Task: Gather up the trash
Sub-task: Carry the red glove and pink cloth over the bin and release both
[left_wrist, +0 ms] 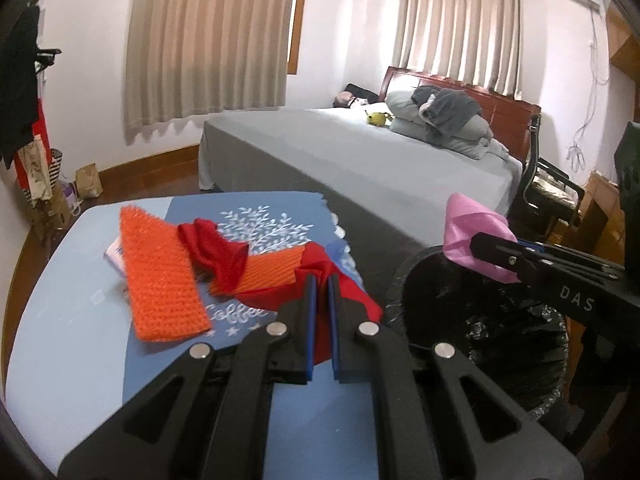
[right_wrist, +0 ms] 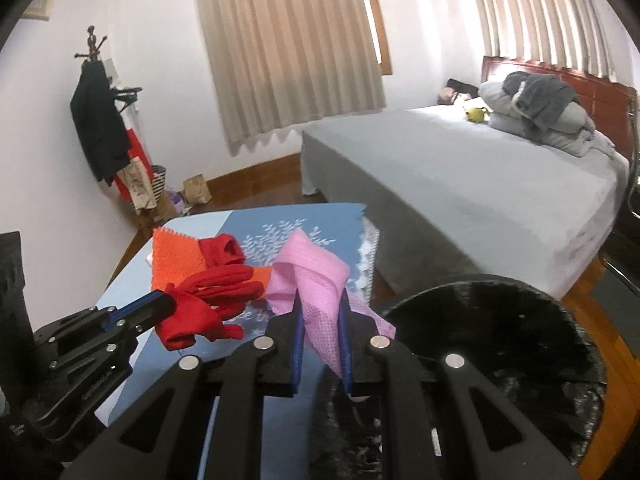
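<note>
Right claw (right_wrist: 320,312) grips a pink cloth (right_wrist: 308,276), held near the rim of the black bin (right_wrist: 500,320) beside the desk (left_wrist: 60,320). Left claw (left_wrist: 321,294) pinches a red cloth (left_wrist: 320,266) just above the desk. An orange cloth (left_wrist: 160,276) lies on the desk. Best: carry pink fully over the bin mouth before releasing; lift red clear of orange.

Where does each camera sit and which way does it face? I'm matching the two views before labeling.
Left wrist: on the left gripper, facing across the table toward the bed; its fingers pinch the red cloth.
Right wrist: on the right gripper, facing the same way; its fingers pinch the pink cloth beside the black bin.
Shared: table, both cloths, orange pad, bin, bed; each shows the other gripper.
</note>
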`<control>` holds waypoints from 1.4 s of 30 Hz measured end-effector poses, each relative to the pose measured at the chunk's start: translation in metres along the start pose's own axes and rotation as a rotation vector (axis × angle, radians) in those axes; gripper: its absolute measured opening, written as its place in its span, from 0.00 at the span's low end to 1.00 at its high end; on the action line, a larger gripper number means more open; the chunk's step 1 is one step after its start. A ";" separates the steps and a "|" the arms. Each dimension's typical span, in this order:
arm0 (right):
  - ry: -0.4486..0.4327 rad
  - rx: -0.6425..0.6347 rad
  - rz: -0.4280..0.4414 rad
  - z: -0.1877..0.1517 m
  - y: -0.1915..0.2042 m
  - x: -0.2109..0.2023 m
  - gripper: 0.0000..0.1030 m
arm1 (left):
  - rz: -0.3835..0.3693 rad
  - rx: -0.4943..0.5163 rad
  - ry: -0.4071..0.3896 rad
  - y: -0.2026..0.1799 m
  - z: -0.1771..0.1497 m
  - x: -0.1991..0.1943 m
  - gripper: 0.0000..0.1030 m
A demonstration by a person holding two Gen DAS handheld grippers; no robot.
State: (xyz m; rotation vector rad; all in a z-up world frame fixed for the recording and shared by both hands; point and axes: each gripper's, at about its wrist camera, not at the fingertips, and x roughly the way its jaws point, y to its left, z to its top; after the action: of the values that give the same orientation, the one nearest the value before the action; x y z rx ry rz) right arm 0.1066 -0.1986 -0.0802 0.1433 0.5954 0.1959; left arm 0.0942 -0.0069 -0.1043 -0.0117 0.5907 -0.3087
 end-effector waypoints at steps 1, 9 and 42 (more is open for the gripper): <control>-0.009 0.007 -0.009 0.000 -0.005 -0.005 0.14 | -0.003 0.003 -0.001 -0.004 0.002 0.001 0.05; -0.048 0.042 -0.075 0.000 -0.033 -0.029 0.14 | -0.043 0.049 -0.019 -0.040 0.013 0.002 0.05; -0.042 0.160 -0.273 -0.030 -0.125 -0.074 0.16 | -0.270 0.189 0.015 -0.163 0.010 0.039 0.05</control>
State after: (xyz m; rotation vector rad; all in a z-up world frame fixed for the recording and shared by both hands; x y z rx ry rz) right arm 0.0470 -0.3345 -0.0885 0.2184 0.5820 -0.1189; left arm 0.0841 -0.1742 -0.1006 0.0938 0.5737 -0.6262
